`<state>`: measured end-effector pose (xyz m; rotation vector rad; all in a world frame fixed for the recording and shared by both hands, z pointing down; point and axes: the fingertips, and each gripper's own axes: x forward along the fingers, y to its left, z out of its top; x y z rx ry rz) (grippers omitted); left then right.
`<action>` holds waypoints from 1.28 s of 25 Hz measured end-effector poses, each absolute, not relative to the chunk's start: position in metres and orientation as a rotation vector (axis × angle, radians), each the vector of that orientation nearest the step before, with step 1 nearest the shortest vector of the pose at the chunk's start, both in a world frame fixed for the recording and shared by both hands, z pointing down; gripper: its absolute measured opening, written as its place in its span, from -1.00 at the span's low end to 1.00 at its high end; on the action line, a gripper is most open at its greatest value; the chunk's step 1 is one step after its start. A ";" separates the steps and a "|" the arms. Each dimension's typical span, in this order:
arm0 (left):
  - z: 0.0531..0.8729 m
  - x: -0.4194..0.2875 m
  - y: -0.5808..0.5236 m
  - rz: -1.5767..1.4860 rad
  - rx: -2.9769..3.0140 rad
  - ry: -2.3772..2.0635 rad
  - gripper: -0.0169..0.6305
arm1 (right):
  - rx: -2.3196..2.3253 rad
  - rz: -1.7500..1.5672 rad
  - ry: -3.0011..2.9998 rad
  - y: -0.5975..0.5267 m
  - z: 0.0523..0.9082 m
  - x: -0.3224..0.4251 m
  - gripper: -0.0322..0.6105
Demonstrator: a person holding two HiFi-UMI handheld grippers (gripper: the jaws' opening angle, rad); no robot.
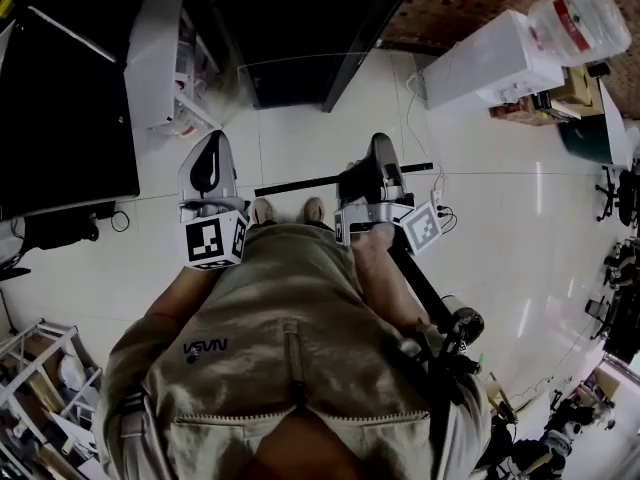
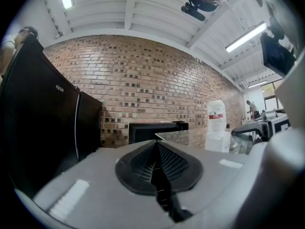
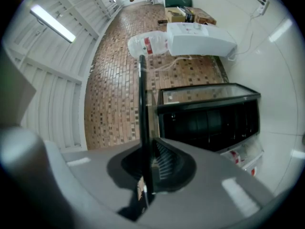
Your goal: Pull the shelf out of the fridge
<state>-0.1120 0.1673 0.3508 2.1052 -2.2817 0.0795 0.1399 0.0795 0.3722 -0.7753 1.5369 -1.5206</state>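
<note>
The glass shelf (image 1: 300, 182) with a black front trim is out of the fridge, held roughly level above the white floor in front of the person. My right gripper (image 1: 372, 168) is shut on that trim near its right end. In the right gripper view the shelf (image 3: 141, 99) shows edge-on as a thin black line running out from between the jaws of my right gripper (image 3: 145, 162). My left gripper (image 1: 208, 163) hangs beside the shelf's left end, apart from it, shut with nothing in it (image 2: 155, 149). The small black fridge (image 1: 300, 28) stands open beyond, its door (image 1: 160, 48) swung to the left.
A white water dispenser (image 1: 490, 63) with a bottle (image 1: 580, 18) stands right of the fridge. A tall black cabinet (image 1: 60, 98) fills the left. A cable and power strip (image 1: 440, 208) lie on the floor at right. A wire rack (image 1: 40, 368) sits at lower left.
</note>
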 end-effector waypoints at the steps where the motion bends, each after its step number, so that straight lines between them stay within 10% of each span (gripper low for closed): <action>1: 0.350 -0.111 0.167 0.080 2.105 -2.289 -0.93 | -0.775 -1.525 1.537 0.079 0.374 0.141 -0.86; 32: 0.350 -0.098 0.173 0.129 2.158 -2.256 -0.93 | -0.800 -1.547 1.513 0.092 0.385 0.140 -0.86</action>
